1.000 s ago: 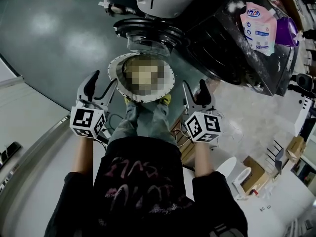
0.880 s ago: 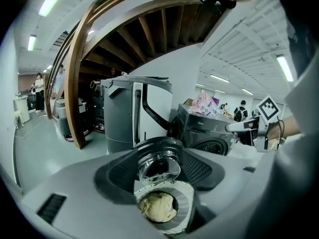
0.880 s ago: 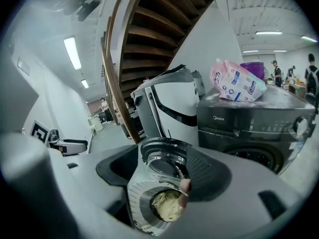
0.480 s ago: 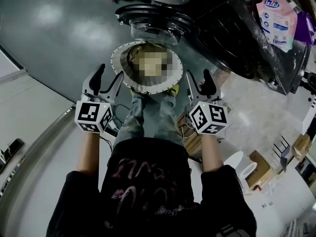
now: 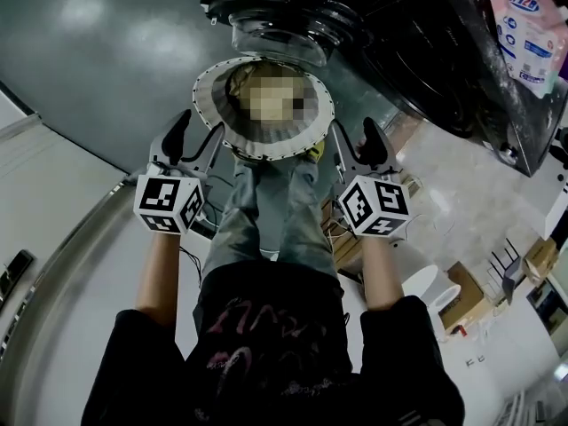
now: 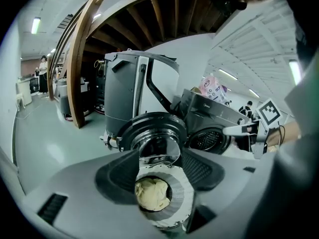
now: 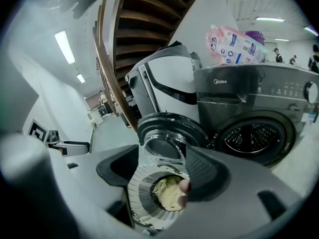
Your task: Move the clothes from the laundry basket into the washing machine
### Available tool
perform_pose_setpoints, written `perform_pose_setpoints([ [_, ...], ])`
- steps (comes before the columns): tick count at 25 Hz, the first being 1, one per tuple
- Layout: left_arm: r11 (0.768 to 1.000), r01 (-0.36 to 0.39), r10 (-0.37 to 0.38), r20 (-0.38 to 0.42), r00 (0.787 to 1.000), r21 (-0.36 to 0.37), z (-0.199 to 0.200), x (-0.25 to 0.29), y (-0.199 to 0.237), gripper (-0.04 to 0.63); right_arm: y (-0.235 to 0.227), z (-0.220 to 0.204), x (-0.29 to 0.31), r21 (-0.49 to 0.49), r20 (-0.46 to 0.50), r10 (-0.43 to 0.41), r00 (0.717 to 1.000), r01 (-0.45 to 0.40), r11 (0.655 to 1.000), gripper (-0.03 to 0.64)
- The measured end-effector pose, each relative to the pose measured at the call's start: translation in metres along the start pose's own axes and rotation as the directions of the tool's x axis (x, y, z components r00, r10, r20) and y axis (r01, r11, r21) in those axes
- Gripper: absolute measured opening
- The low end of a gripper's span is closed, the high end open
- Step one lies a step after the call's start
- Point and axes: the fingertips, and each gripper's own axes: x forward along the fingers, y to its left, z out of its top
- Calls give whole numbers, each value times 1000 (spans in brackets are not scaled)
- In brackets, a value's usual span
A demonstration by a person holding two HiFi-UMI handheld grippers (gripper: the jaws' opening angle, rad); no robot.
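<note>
Both grippers hang just short of the laundry basket (image 5: 206,105), one at each side of its near rim, and the step in hand looks to be the reach for a garment. The left gripper (image 5: 193,140) has its jaws wide with nothing in them. The right gripper (image 5: 355,146) is the same, wide and empty. The clothes (image 6: 152,193), a pale yellow bundle, lie sunk in the middle of the basket, below its white perforated rim. None is in the washing machine's drum (image 7: 254,136) as far as can be seen. The basket stands on the floor right under the open door (image 5: 275,20), with the drum's mouth beyond and to the right.

To do it well, I judge one gripper should go in over the rim, tipped steeply so the lower jaw slides under a fold. It should close on a thick bunch of cloth, not a single edge that may slip. The other can steady the rim, since a light basket may tip. Lift the cloth clear of the rim before swinging towards the drum, minding the door's glass
</note>
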Motion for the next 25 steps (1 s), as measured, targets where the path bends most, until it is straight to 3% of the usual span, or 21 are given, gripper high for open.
perform_pose_setpoints([
  [4,1000,-18,18,-17,1000,-9,-20,14,9,276,-2,-22,16,17,-27,11,1000,-11,1000,299],
  [12,999,-17,21,-86,996,50,-64,56,21,276,-16,-64,57,24,-92,27,995,-25,999,299],
  [25,997,-76,70,-155,985,-31,-155,156,60,276,-39,-163,145,36,-197,45,979,-39,999,288],
])
